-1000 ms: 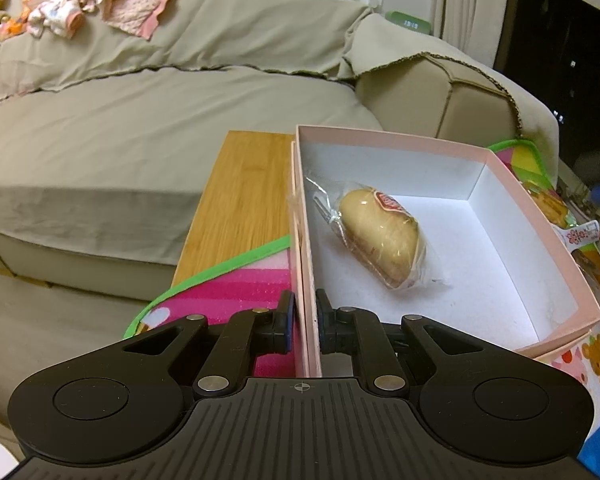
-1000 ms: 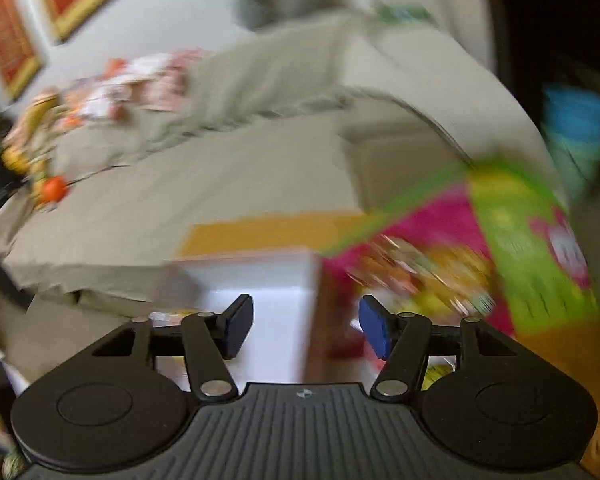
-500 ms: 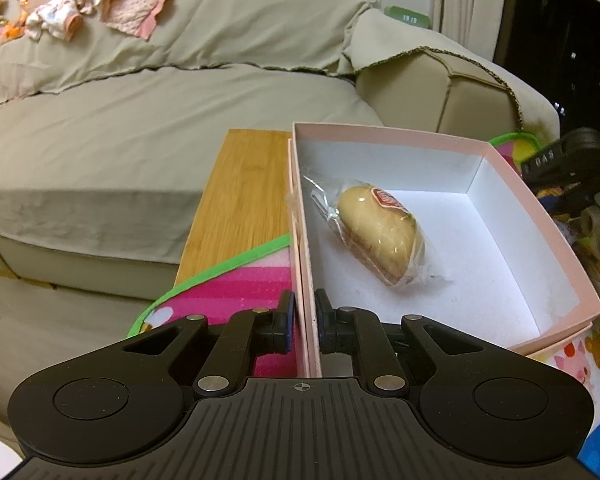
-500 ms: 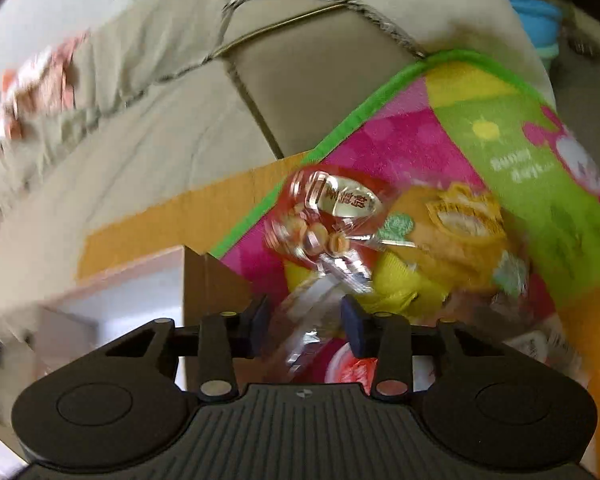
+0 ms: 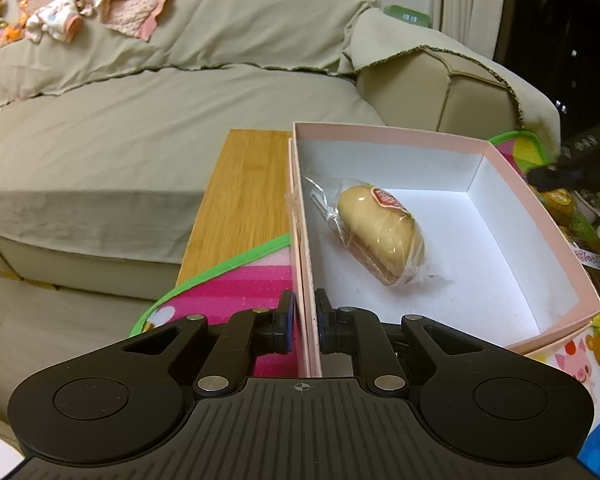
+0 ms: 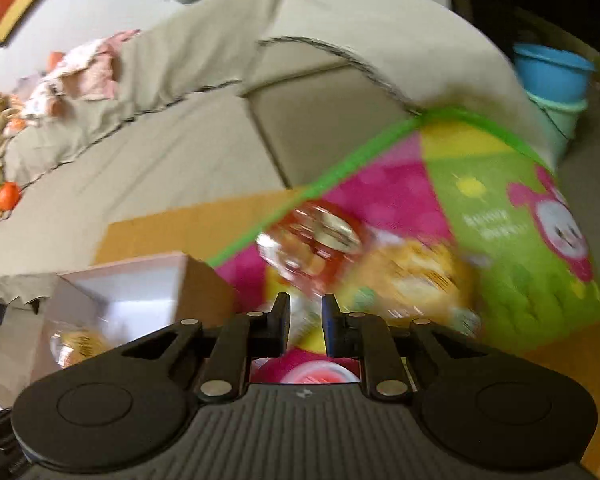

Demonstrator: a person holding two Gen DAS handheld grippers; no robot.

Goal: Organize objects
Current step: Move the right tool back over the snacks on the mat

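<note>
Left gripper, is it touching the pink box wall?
Touching. The left wrist view shows the left gripper closed on the pink box wall, one finger pressed against each side, no gap.

Right hand-held gripper (image 6: 305, 316) pinches a red snack packet (image 6: 312, 240) (blurred).

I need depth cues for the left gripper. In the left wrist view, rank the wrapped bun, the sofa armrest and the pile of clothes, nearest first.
1. Wrapped bun: inside the pink box, just ahead of the left gripper, slightly right.
2. Sofa armrest: beyond the box, right.
3. Pile of clothes: on the sofa back, far left.
</note>
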